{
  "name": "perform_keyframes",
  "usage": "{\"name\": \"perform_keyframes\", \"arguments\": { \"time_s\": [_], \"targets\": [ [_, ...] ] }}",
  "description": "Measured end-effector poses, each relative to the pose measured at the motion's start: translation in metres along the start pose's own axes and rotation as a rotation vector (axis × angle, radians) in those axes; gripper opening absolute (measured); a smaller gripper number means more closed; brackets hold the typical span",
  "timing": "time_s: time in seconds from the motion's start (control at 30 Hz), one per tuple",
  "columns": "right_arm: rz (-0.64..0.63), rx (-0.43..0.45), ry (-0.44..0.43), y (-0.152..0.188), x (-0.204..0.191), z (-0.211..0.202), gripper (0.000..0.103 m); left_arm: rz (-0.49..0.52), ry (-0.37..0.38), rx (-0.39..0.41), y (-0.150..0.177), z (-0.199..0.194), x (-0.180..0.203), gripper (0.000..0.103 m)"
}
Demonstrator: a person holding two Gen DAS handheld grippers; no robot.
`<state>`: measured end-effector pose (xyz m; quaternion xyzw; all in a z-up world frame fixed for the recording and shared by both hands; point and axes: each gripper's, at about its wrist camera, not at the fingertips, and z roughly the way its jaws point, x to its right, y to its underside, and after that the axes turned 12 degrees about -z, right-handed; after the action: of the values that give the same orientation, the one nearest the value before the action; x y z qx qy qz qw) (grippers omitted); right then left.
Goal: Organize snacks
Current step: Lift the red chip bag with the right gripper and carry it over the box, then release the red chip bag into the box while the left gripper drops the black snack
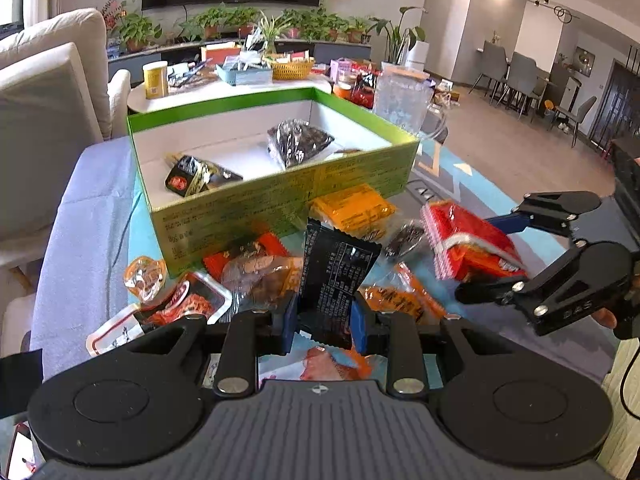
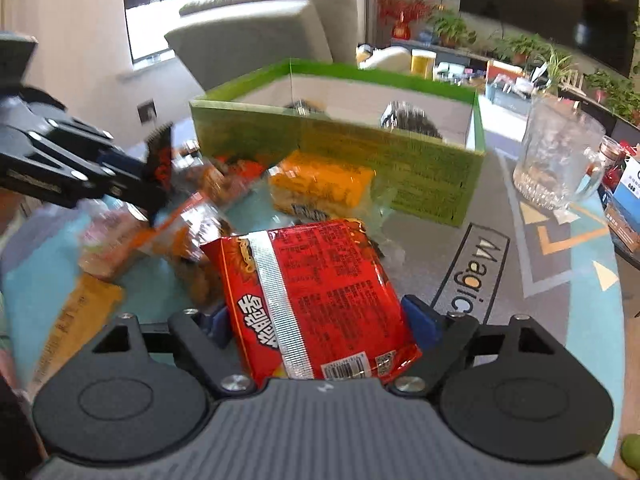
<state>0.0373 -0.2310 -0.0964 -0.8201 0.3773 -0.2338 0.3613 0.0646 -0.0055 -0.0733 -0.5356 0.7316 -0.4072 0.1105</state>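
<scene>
Fingers of the left gripper [image 1: 325,322] clamp an upright black snack packet [image 1: 336,276] in front of the green box [image 1: 280,196]. Right gripper [image 2: 320,320] fingers grip a red noodle packet [image 2: 316,292], also before the box, above loose snacks on the bench [image 2: 500,280].

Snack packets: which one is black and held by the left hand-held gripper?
The black packet with white print, standing upright between the left hand-held gripper pads. The other hand-held gripper's packet is red; loose ones are orange or clear.
</scene>
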Motion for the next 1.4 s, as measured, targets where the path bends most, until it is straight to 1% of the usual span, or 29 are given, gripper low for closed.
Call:
{"name": "perform_keyframes", "arguments": {
  "time_s": [0.1,0.23,0.27,0.4,0.47,0.6,0.7,0.87,1.0,1.13,1.17,1.23,1.3,1.4],
  "targets": [
    [0.022,0.084,0.036,-0.010,0.000,-0.020,0.079,0.008,0.004,0.026,-0.003,-0.007,0.004,0.025],
    [0.064,0.181,0.102,-0.031,0.004,-0.030,0.079,0.021,-0.014,0.066,-0.012,-0.014,0.009,0.025],
    [0.074,0.201,0.131,-0.038,0.005,-0.029,0.079,0.017,-0.020,0.075,-0.015,-0.015,0.009,0.025],
    [0.142,0.218,0.231,-0.063,0.012,-0.014,0.079,0.007,-0.064,0.136,-0.034,-0.017,0.009,0.025],
    [0.196,0.219,0.258,-0.071,0.021,-0.006,0.079,0.011,-0.085,0.173,-0.046,-0.017,0.010,0.025],
    [0.312,0.235,0.241,-0.085,0.042,0.009,0.079,0.013,-0.104,0.230,-0.072,-0.012,0.010,0.025],
    [0.371,0.242,0.218,-0.092,0.052,0.019,0.079,0.001,-0.127,0.249,-0.089,-0.001,0.004,0.025],
    [0.408,0.225,0.225,-0.103,0.061,0.037,0.079,-0.035,-0.181,0.222,-0.112,0.031,-0.014,0.025],
    [0.429,0.204,0.243,-0.108,0.064,0.052,0.079,-0.065,-0.247,0.167,-0.123,0.057,-0.028,0.026],
    [0.456,0.228,0.270,-0.105,0.064,0.064,0.079,-0.093,-0.315,0.113,-0.127,0.079,-0.039,0.028],
    [0.465,0.231,0.281,-0.105,0.064,0.067,0.079,-0.099,-0.323,0.099,-0.127,0.084,-0.041,0.029],
    [0.475,0.238,0.303,-0.103,0.063,0.073,0.079,-0.117,-0.325,0.071,-0.124,0.089,-0.044,0.038],
    [0.477,0.223,0.330,-0.102,0.062,0.076,0.079,-0.129,-0.323,0.060,-0.120,0.089,-0.046,0.039],
    [0.441,0.200,0.304,-0.094,0.058,0.073,0.080,-0.125,-0.318,0.061,-0.113,0.082,-0.046,0.039]
  ]
}}
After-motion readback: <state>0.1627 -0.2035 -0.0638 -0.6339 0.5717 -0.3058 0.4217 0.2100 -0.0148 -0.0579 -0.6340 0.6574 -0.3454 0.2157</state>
